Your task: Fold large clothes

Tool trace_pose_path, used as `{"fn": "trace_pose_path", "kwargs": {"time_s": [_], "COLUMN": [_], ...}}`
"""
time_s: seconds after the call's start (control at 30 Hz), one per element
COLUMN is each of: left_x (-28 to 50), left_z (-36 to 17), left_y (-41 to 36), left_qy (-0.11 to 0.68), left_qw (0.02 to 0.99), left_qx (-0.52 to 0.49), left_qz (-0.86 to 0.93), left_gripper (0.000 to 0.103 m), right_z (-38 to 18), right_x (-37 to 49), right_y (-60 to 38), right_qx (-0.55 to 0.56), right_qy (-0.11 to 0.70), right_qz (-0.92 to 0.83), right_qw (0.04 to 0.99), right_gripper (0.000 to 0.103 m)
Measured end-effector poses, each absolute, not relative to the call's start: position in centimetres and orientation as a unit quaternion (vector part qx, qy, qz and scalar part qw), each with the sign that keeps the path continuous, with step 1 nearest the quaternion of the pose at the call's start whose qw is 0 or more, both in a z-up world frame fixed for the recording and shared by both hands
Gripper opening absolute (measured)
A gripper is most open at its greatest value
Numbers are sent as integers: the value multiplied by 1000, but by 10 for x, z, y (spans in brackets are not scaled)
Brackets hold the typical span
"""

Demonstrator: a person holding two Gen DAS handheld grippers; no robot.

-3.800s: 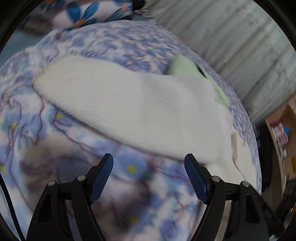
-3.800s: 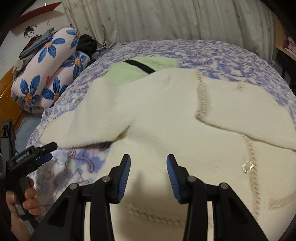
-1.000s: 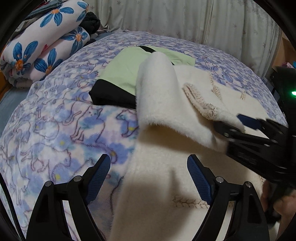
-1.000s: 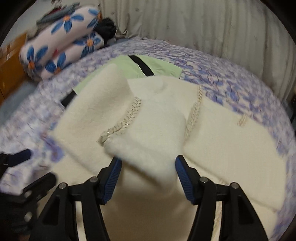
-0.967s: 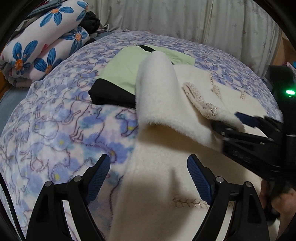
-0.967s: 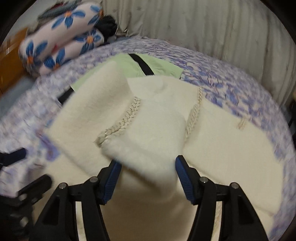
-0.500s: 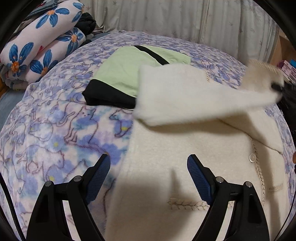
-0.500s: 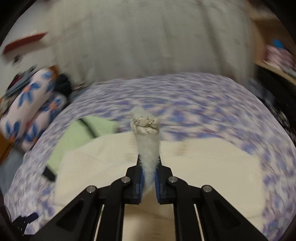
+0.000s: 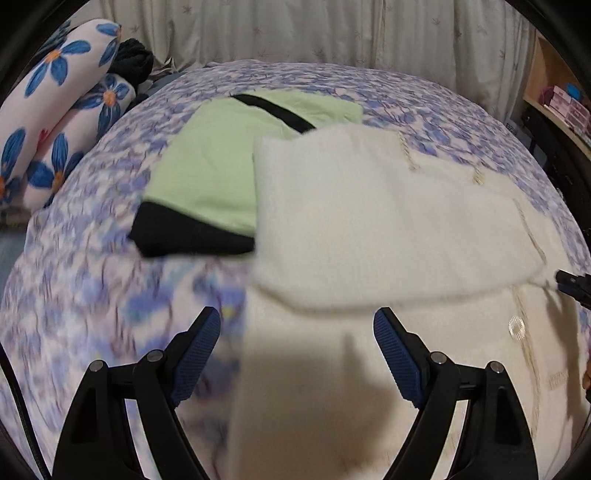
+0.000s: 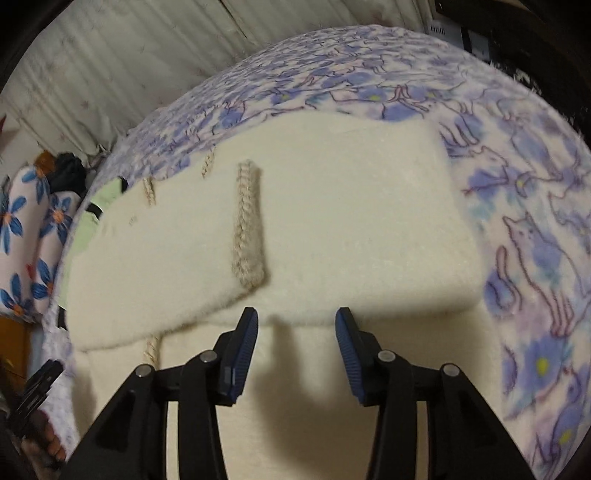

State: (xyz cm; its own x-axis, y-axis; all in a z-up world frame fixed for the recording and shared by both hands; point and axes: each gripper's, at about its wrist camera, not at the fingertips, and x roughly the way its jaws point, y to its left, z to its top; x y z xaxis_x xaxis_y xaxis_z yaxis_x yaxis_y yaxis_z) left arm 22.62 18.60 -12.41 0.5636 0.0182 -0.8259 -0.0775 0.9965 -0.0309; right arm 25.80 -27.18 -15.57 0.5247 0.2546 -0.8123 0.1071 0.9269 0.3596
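A cream fleece cardigan [image 9: 369, 229] [image 10: 332, 206] with braided trim lies spread on the bed. Its left sleeve [image 10: 207, 258] is folded across the body, the braided cuff [image 10: 248, 225] lying on top. My right gripper [image 10: 295, 328] hovers just short of the folded sleeve's edge; its jaws are opening and nothing is between them. My left gripper [image 9: 297, 336] is open over the cardigan's lower left edge, holding nothing. The tip of the right gripper [image 9: 572, 286] shows at the right rim of the left wrist view.
A folded green and black garment [image 9: 207, 177] lies beside the cardigan's far left. Floral rolled bedding [image 9: 55, 122] sits at the bed's far left corner. Curtains [image 9: 295, 33] hang behind. A shelf [image 9: 554, 99] stands at the right. The blue floral bedspread [image 10: 535, 221] surrounds the cardigan.
The right gripper carried the sleeve cuff across the cardigan's body, let it go, and drew back. The sleeve now lies flat. The left gripper shifted sideways and stayed open.
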Motion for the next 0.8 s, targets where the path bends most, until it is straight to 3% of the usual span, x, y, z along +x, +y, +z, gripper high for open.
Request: {"fn": "trace_pose_path", "kwargs": {"time_s": [0.3, 0.53, 0.57, 0.6, 0.63, 0.67, 0.73, 0.8], "left_x": [336, 380, 381, 380, 382, 384, 383, 380], "left_z": [-126, -149, -149, -148, -147, -148, -145, -135], "left_y": [215, 193, 188, 183, 178, 175, 173, 177], "left_qy": [486, 508, 498, 490, 489, 492, 489, 469], "left_qw": [873, 861, 867, 871, 871, 868, 869, 880], "left_qx": [-29, 9, 18, 25, 35, 51, 53, 36], "left_qz": [34, 20, 21, 19, 27, 48, 54, 56], "left_gripper": [84, 84, 78, 56, 43, 16, 11, 10], "right_z": [-138, -163, -166, -167, -167, -168, -165, -156], "right_x": [330, 370, 371, 371, 369, 367, 363, 357], "right_y": [-232, -215, -217, -218, -218, -217, -209, -202], "right_qx": [134, 78, 82, 89, 92, 89, 63, 42], "right_qy": [478, 496, 494, 484, 478, 476, 469, 449], "right_qz": [80, 59, 60, 66, 70, 76, 84, 84], "right_qw": [864, 863, 863, 868, 871, 872, 877, 888], "right_gripper": [46, 46, 46, 46, 46, 46, 22, 16]}}
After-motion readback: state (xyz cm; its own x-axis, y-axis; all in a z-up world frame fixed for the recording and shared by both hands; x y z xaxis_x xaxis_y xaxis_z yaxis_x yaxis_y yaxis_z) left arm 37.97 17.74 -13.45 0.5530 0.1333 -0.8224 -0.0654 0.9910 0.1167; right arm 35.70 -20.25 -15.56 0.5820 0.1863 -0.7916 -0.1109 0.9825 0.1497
